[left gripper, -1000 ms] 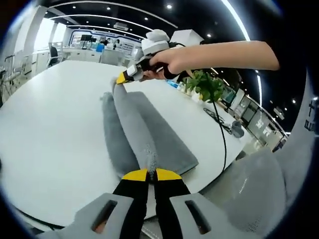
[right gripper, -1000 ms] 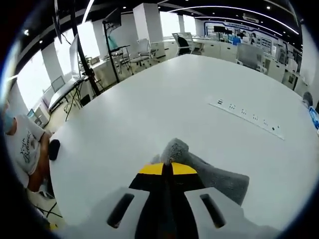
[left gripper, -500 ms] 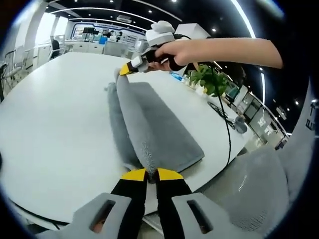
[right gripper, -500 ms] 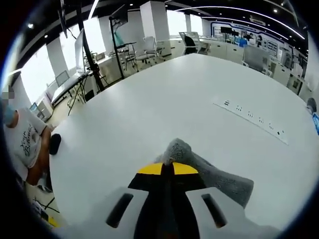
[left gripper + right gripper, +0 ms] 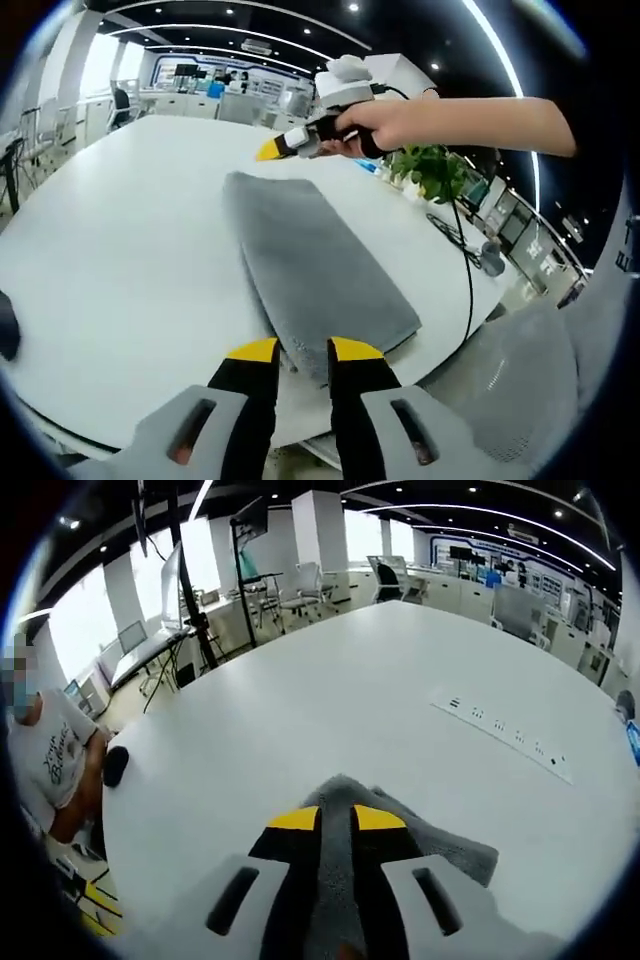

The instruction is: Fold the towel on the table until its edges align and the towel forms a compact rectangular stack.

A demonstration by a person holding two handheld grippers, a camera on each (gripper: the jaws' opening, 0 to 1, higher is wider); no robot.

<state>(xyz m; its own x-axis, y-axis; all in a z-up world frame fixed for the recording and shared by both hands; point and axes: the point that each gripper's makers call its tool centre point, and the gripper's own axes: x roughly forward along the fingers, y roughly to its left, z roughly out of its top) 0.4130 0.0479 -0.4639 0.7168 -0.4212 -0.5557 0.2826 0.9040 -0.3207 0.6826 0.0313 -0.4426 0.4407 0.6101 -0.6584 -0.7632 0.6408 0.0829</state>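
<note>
Grey towel [image 5: 315,270] lies flat on the white table [image 5: 120,260], folded into a long narrow rectangle running straight ahead of the left gripper [image 5: 302,349] toward the right gripper [image 5: 272,150] at its far end. Near short edge sits just ahead of and between the left jaws; layers look roughly matched, near corner a bit ragged. In the right gripper view the towel's [image 5: 440,845] far end lies under and just ahead of that gripper [image 5: 337,818].

Left gripper: yellow-tipped jaws apart, nothing between them, just off the near edge. Right gripper: jaws apart with a gap showing in its own view, towel below them, not pinched; a hand [image 5: 385,122] holds it above the far end.

Judgement: one fold laid down and released; the strip is long, so another fold end to end is probably needed for a compact stack.

Risks: regrasping only the top layer would peel the fold open. Pinching off-corner would skew the edges. The towel's side beyond the left gripper's right jaw sits near the table rim, so dragging it that way could let it slide off.

Beyond the right gripper: potted plant [image 5: 432,168], black cable [image 5: 462,262]. Power strip [image 5: 505,737] lies well ahead of the right gripper.
</note>
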